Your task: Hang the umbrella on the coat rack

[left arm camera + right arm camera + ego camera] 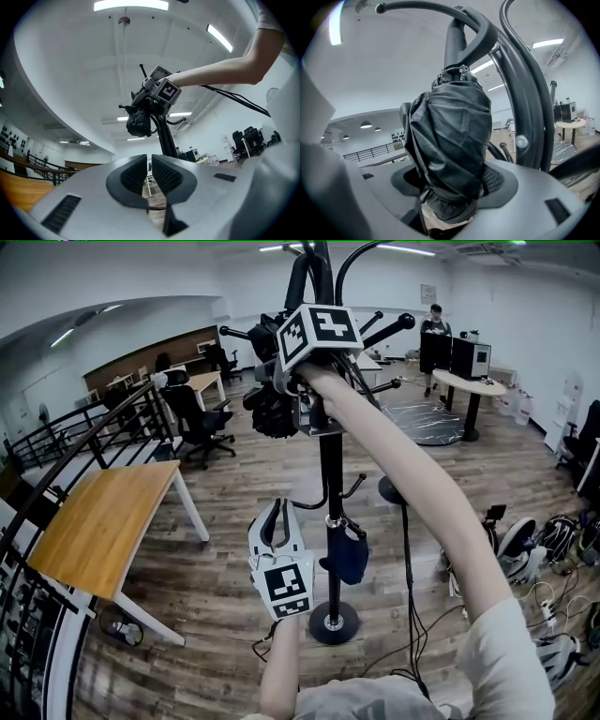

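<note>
- Release step, likely: right gripper (454,187), upper centre, jaws spread loosely around umbrella (450,136) at coat rack (330,474) top.
- Left gripper (149,173), lower centre: jaws together, empty.
- Next: withdraw without snagging.

Coat rack (331,484) centre, base on floor (234,615). Umbrella (272,416) at rack top, left of pole, between jaws of right hand-held gripper (281,392). Left hand-held gripper (277,517) lower, just left of pole. Bag (349,557) on lower hook, right of pole. Bench (103,521) far left; office chair (202,418) behind it; far bench (469,385) rear right. Cables (553,615) on floor, right edge.
</note>
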`<state>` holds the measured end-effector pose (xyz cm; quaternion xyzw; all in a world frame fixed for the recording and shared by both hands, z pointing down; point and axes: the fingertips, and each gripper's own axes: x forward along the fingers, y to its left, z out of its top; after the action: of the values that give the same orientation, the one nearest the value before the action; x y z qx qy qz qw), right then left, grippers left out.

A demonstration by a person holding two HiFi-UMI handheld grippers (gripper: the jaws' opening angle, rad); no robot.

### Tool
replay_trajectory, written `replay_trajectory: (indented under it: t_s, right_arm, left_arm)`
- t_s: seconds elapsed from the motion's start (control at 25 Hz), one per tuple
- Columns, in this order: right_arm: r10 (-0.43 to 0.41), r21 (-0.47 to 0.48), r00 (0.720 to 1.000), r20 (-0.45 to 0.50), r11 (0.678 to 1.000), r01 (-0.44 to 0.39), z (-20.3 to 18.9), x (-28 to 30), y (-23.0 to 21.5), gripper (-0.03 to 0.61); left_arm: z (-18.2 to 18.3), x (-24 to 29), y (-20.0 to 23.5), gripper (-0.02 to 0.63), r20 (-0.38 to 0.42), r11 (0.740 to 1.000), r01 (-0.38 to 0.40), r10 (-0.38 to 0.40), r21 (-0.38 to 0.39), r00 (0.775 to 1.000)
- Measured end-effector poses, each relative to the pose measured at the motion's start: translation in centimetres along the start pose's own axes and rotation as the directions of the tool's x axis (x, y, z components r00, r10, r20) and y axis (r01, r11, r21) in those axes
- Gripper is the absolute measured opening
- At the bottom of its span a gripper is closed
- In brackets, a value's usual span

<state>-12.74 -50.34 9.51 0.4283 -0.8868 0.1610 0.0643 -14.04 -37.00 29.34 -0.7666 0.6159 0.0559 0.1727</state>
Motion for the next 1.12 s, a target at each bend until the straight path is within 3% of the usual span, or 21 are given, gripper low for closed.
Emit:
replay_trajectory:
  t_s: [0.12,0.28,0.64,0.76,1.0,1.12]
  right_arm:
    - [-0.014,-0.001,0.999,0.051,1.000,0.014,-1.2,-1.1,-1.1,0.302]
    - [0.020,0.047,0.991,0.130,0.999,-0.027,-1.4,-2.4,-0.8,0.302]
    - [0.044,-0.059,0.965,0.259,0.998,-0.030,-1.0,-6.2,-0.9,0.308]
    - [0.040,-0.149,0.946,0.320,0.989,0.009,-1.0,-8.0,-0.7,0.308]
    - [0.094,-0.368,0.910,0.404,0.927,0.068,-5.7,-13.5,0.5,0.308]
    - [0.081,-0.474,0.883,0.463,0.864,0.169,-9.6,-16.2,0.2,0.308]
  left_arm:
    - [-0.2,-0.1,-0.7,0.029,-0.008,1.000,0.005,-0.005,0.009,1.000]
    - [-0.6,-0.2,-0.9,0.029,-0.022,1.000,0.005,-0.005,0.022,1.000]
    - [-1.2,0.7,-2.7,0.029,-0.042,0.999,0.030,-0.030,0.010,0.999]
    - [-1.5,0.9,-3.2,0.029,-0.049,0.999,0.048,-0.049,-0.013,0.998]
    - [1.2,-1.2,-3.0,0.029,0.030,0.992,0.068,-0.065,-0.107,0.997]
    - [2.8,-2.4,-2.7,0.029,0.077,0.991,0.076,-0.068,-0.114,0.995]
